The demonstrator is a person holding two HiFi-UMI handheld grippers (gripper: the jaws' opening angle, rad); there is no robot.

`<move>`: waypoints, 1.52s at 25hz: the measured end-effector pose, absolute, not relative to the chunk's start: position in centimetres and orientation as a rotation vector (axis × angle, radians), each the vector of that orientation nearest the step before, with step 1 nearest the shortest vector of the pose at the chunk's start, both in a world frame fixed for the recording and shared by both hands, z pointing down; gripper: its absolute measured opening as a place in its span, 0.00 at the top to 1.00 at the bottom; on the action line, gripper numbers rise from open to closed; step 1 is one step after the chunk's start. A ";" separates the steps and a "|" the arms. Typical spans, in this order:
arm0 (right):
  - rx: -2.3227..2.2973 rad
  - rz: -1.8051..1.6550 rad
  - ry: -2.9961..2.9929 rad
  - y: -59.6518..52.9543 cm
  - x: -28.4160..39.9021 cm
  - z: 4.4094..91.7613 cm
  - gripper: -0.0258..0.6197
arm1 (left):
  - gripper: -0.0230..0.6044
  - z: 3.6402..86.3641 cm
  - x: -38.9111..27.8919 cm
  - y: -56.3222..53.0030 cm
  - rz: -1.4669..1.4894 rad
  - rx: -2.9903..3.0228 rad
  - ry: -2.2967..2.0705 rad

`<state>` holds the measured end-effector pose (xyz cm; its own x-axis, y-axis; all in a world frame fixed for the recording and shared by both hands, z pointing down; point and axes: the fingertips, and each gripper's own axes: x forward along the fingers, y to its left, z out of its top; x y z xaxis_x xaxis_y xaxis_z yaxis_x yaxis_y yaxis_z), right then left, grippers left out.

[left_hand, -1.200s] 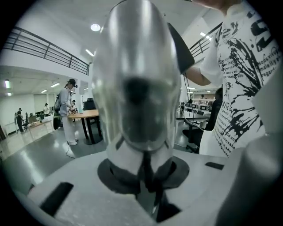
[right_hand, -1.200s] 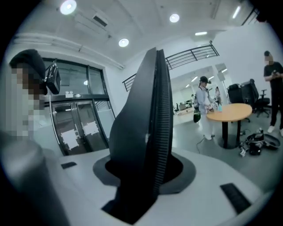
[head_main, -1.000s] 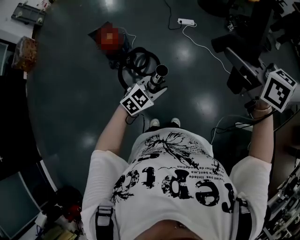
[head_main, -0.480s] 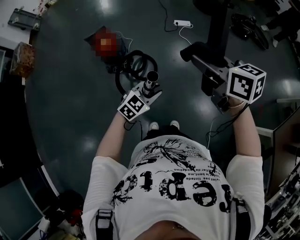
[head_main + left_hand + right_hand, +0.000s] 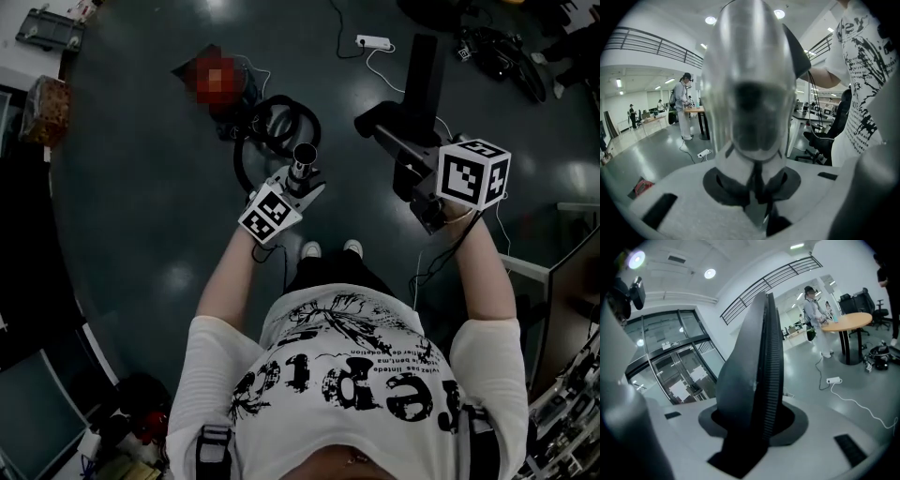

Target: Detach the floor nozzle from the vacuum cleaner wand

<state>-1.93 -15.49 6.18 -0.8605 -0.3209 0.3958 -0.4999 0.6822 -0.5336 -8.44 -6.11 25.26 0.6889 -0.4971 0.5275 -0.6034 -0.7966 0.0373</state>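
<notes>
Since a second ago the floor nozzle (image 5: 415, 98) has come in from the 3 o'clock edge of the head view toward the middle, carried by the right gripper (image 5: 419, 183). It is already off the wand (image 5: 302, 159) and well apart from it, at 3 o'clock of the wand's open end. The right gripper's fingers are clenched on the nozzle's dark body, which the right gripper view shows edge-on (image 5: 752, 376). The left gripper (image 5: 298, 187) has its fingers clamped round the metal wand tube (image 5: 747, 79).

Most of the nozzle juts out past the fingers, so I judge it could pivot in the grip or slip. A drop would land it on the floor (image 5: 141, 187) near the person's shoes (image 5: 328, 248). The coiled hose (image 5: 281, 122) at 12 o'clock of the wand may drag on it if the left hand moves far, and the gripper's own cable (image 5: 436, 258) hangs loose below the right wrist.

In the head view the marker cube (image 5: 473, 173) covers where the right fingers meet the nozzle. The wand's lower length is hidden behind the left gripper. The wand sits so close to the left gripper's camera that it blurs. The vacuum body (image 5: 236, 101) beyond the hose is hard to make out.
</notes>
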 end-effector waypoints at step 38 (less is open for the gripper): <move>0.670 1.084 -2.285 -15.0 6.7 89.7 0.70 | 0.82 103.4 -11.6 -4.2 1.642 2.166 -0.138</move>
